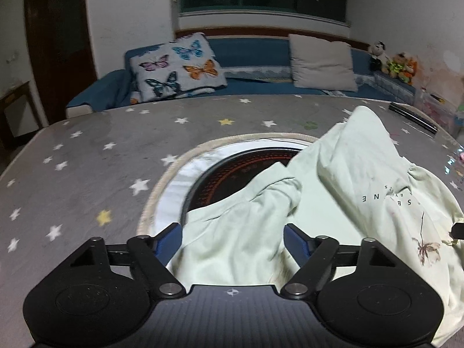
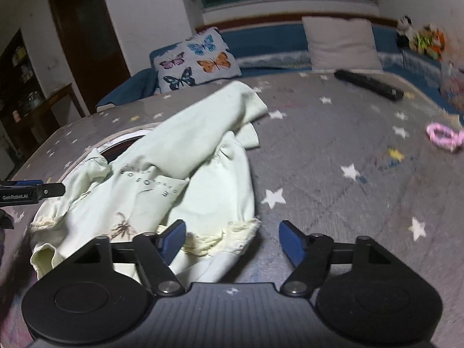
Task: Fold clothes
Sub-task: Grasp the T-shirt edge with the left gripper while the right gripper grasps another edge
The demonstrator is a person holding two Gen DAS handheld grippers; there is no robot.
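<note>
The left gripper [image 1: 233, 242] stands partly open, its blue pads either side of a fold of the pale green shirt [image 1: 342, 191] without pressing on it. The right gripper [image 2: 232, 239] is likewise partly open, its left pad over the frayed hem of the shirt [image 2: 179, 179] and its right pad over bare tablecloth, gripping nothing. The shirt lies crumpled on the grey, star-printed table [image 1: 87, 168], printed side up with dark lettering and a small flower design, and it partly covers the round black hotplate [image 1: 232, 174] sunk in the table's middle. In the right wrist view the left gripper's tip shows at the shirt's left edge. Further out on the table lie a black remote [image 2: 368, 84] and a pink hair tie [image 2: 443, 137]. Behind the table runs a blue sofa [image 1: 252, 47] with a butterfly cushion [image 1: 177, 66], a plain cushion [image 1: 322, 63] and soft toys [image 1: 394, 62].
</note>
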